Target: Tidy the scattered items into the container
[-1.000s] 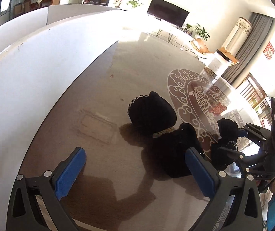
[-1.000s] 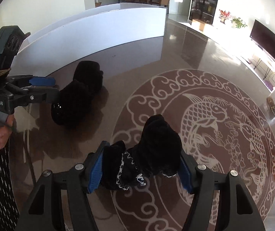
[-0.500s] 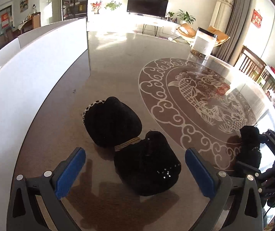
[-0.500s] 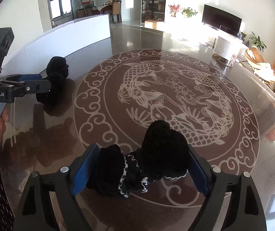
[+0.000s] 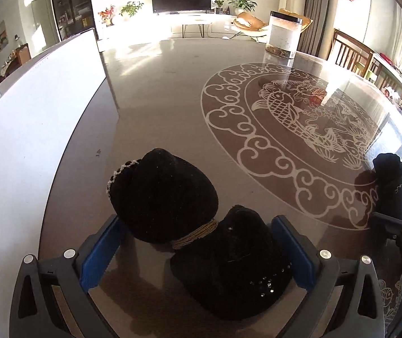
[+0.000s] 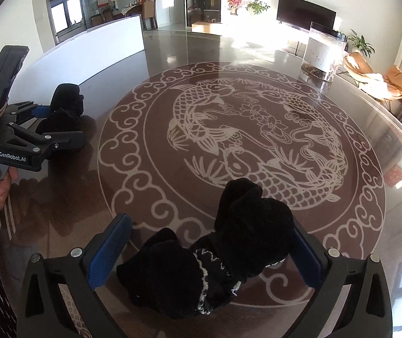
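Fingers [image 5: 294, 250] of the left gripper [image 5: 198, 250], wide half a second ago, have narrowed around the near half of the black bundle [image 5: 195, 219] on the bench [image 5: 172, 98], touching it on both sides. Right fingers [image 6: 108, 250] remain closed on a second bundle [image 6: 215, 259]. Both items look secured for carrying to the container, which I cannot identify.

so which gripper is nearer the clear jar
Right. The right gripper sits at the near edge of the fish medallion, with the jar beyond its far side. The left gripper is off by the white board, farther away.
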Motion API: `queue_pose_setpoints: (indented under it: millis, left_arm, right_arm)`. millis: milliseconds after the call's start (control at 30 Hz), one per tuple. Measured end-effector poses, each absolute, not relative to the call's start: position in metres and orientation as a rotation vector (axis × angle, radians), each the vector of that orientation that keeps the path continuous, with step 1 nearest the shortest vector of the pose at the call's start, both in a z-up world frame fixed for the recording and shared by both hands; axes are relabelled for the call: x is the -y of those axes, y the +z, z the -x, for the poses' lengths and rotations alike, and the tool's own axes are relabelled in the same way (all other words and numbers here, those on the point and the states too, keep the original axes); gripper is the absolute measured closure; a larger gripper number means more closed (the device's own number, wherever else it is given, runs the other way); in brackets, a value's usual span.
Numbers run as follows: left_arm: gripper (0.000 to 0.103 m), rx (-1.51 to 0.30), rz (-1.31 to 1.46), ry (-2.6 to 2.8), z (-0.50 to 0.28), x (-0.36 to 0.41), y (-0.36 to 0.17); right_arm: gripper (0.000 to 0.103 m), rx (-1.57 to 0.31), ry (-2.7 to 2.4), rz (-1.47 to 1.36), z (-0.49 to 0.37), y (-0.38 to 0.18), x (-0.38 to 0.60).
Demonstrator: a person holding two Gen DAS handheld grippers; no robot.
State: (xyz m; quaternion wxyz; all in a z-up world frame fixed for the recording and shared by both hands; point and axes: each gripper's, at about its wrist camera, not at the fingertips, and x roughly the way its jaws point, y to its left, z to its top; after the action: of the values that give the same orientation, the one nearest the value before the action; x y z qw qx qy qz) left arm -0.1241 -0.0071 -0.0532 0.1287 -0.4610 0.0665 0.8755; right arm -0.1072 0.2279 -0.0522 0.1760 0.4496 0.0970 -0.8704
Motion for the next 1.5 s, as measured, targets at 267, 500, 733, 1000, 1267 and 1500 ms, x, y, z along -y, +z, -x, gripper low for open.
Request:
queue_pose_setpoints:
  millis: [267, 500, 733, 1000, 1267, 1500]
  left_arm:
    - [0.0, -0.192, 1.34, 2.55, 0.124, 0.004, -0.054]
    - [0.0, -0.186, 1.358, 2.571, 0.123, 0.004, -0.053]
    - [0.0, -0.153, 1.378, 2.608, 0.117, 0.007, -0.054]
    - [0.043, -0.232, 1.241, 2.526, 0.112, 0.022, -0.047]
    - [0.065, -0.207, 1.176, 2.433, 0.096, 0.022, -0.044]
    - [0.027, -0.294, 1.221, 2.543, 0.098, 0.019, -0.044]
  right_arm:
    - [0.0, -0.275, -2.465, -1.273, 0.107, -0.052, -0.228]
    - [0.0, -0.275, -2.465, -1.273, 0.107, -0.052, -0.227]
    - [0.0, -0.275, -2.465, -1.273, 0.107, -0.052, -0.227]
    - [0.0, -0.275, -2.465, -1.273, 0.107, -0.052, -0.227]
    - [0.0, -0.274, -2.465, -1.272, 0.107, -0.053, -0.227]
    - [0.0, -0.274, -2.465, -1.272, 0.107, -0.053, -0.227]
